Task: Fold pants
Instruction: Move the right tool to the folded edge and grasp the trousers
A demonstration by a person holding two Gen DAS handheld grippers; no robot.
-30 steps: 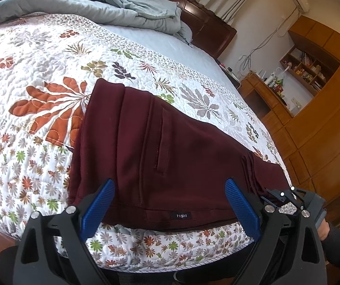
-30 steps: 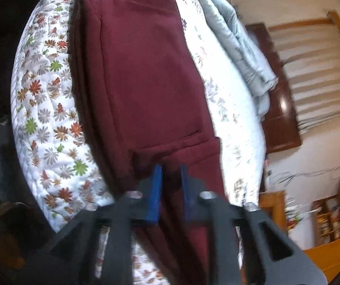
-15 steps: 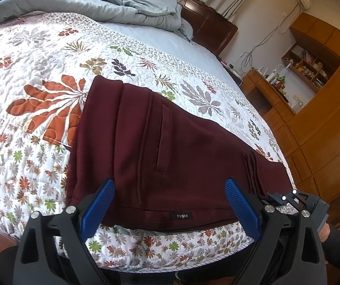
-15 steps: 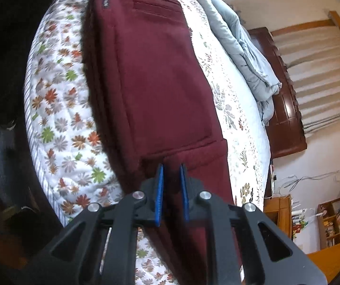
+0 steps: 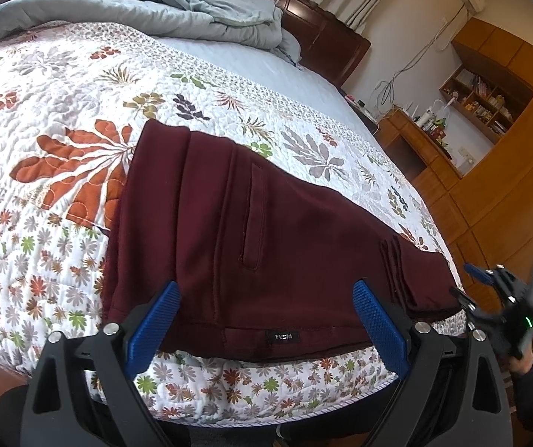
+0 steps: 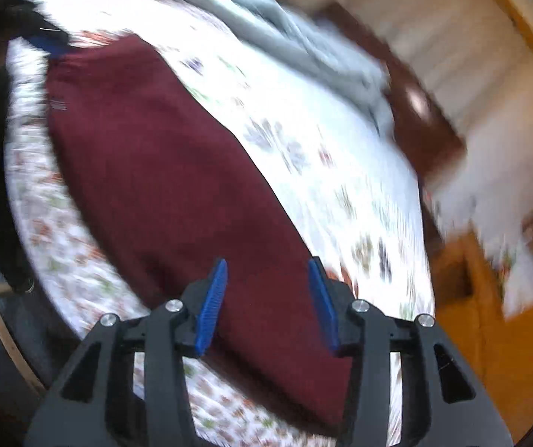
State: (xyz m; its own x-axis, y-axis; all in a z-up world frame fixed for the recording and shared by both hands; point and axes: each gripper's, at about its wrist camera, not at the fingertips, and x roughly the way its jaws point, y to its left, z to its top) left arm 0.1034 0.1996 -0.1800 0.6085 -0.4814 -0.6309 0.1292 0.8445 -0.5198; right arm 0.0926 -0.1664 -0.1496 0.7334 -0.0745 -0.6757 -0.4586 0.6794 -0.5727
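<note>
The right gripper (image 6: 268, 303), pinched on the pants (image 5: 266, 238) half a second ago, is now seen with jaws spread and empty, blurred in motion; the fold is judged released; the left gripper (image 5: 266, 326) is held wide apart over the waistband; beyond, the pants lie flat on the bed (image 5: 80, 85).
</note>
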